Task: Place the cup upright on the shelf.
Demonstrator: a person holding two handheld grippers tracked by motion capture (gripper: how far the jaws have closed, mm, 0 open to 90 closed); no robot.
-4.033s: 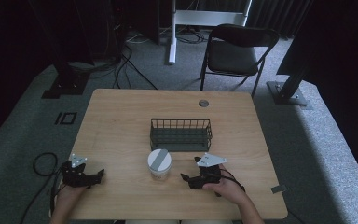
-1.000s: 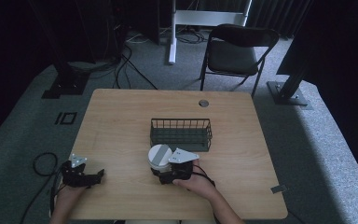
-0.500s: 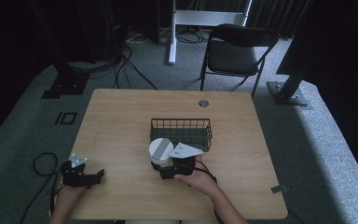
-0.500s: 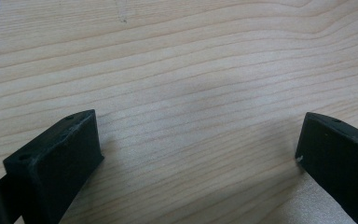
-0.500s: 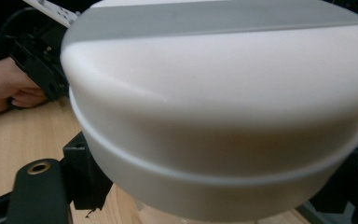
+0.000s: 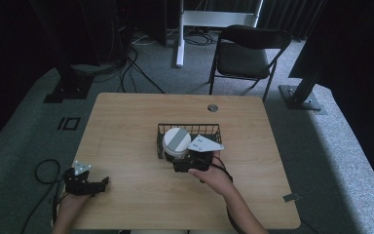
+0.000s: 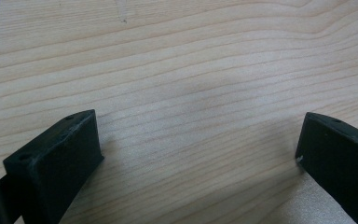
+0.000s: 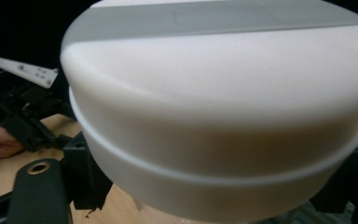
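right gripper [image 6: 187,163]: clamped on white jar [image 6: 176,143] below the lid, over basket [image 6: 214,128] | jar judged rigid, smooth, slippery | left gripper [image 6: 85,184]: wide open, nothing held

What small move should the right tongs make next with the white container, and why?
Probably carry the round white container with the grey stripe a bit further forward, then lower it. The right tongs hold it at the near rim of the black wire basket, not fully inside.

In the right gripper view the white container [image 8: 223,116] hides both jaws and overruns the frame.
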